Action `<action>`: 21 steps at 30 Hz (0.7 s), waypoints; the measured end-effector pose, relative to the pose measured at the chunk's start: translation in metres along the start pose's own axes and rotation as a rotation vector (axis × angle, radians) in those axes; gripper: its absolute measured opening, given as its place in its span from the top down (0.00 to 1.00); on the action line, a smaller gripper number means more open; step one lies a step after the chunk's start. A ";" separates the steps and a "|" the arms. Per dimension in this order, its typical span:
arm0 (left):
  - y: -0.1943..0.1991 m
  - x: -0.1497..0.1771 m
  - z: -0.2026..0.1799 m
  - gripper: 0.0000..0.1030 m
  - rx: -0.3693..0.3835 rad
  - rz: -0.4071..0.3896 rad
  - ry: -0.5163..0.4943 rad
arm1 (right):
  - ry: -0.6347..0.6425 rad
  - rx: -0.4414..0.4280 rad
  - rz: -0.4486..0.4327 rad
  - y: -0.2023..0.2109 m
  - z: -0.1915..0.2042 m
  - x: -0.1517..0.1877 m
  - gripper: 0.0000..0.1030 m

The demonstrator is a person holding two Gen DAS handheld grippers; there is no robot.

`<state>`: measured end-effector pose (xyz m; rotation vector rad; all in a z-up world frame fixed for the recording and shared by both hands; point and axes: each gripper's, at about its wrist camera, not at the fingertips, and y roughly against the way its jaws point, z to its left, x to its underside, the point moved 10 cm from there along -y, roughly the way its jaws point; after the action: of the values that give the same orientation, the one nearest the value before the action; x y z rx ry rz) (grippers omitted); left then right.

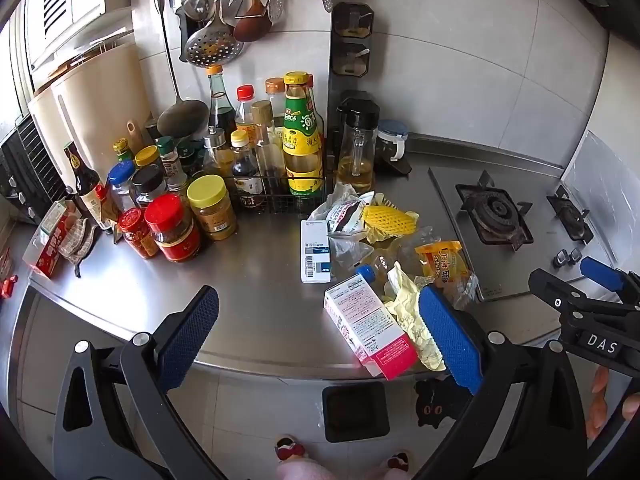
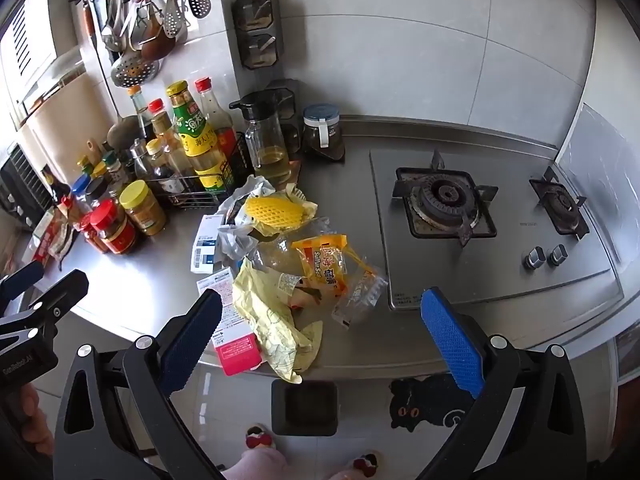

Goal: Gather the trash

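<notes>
At the counter's front edge, the trash pile sits dead ahead of your right gripper, both sets of jaws spread wide and empty. The pink carton runs diagonally, nearer your left gripper; the bin waits on the floor below.

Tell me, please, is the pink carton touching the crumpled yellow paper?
Touching: the left wrist view shows the crumpled yellow paper lying against the pink carton.

I see a steel counter bearing a trash pile (wrappers, cartons), condiment bottles at its left, a gas hob at right.
</notes>
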<state>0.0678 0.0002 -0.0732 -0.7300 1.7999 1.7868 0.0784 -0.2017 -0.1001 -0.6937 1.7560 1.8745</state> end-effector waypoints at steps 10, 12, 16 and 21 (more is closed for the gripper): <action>0.000 0.000 0.000 0.08 0.001 0.001 -0.001 | -0.007 0.000 -0.002 0.000 -0.005 0.000 0.03; 0.000 -0.001 0.000 0.08 0.002 0.001 -0.001 | -0.003 0.008 -0.006 0.001 -0.001 -0.009 0.03; 0.001 -0.006 -0.002 0.08 0.003 -0.004 -0.004 | -0.003 0.007 -0.007 0.001 0.000 -0.012 0.03; 0.004 -0.010 -0.002 0.08 0.005 -0.008 -0.006 | 0.001 0.003 -0.009 0.002 -0.006 -0.009 0.03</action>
<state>0.0723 -0.0016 -0.0634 -0.7277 1.7949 1.7769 0.0839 -0.2073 -0.0928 -0.7005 1.7524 1.8656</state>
